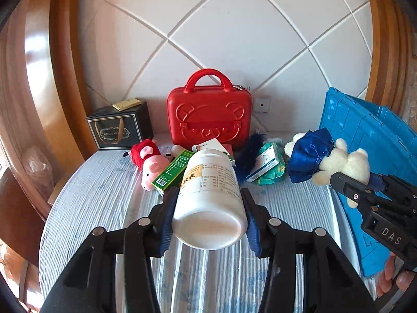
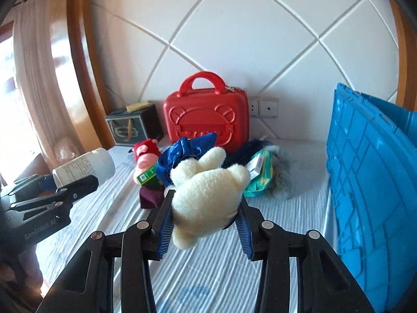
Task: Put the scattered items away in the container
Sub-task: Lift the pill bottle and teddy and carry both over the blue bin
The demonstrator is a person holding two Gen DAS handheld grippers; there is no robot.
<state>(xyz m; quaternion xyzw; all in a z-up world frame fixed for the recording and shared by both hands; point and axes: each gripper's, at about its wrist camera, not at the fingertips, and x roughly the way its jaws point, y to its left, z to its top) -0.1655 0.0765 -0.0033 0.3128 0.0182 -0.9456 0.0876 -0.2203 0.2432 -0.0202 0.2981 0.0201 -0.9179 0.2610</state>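
My left gripper (image 1: pixel 208 194) is shut on a white pill bottle (image 1: pixel 209 211) with a printed label, held above the striped bedspread (image 1: pixel 99 187) with its base toward the camera. The right wrist view shows that bottle (image 2: pixel 86 164) at the left, in the left gripper (image 2: pixel 80 182). My right gripper (image 2: pixel 206 197) is shut on a cream plush toy (image 2: pixel 208 187) in a shiny blue dress, lifted off the bed. From the left wrist view this plush toy (image 1: pixel 341 160) hangs in front of the blue crate (image 1: pixel 370 135), which stands at the right.
Further items lie in a pile on the bed: a pink pig plush (image 1: pixel 151 161), a green box (image 1: pixel 172 172), a teal packet (image 1: pixel 271 167) and a dark blue furry thing (image 1: pixel 247 156). Behind stand a red bear-face case (image 1: pixel 208 114) and a dark gift box (image 1: pixel 117 127).
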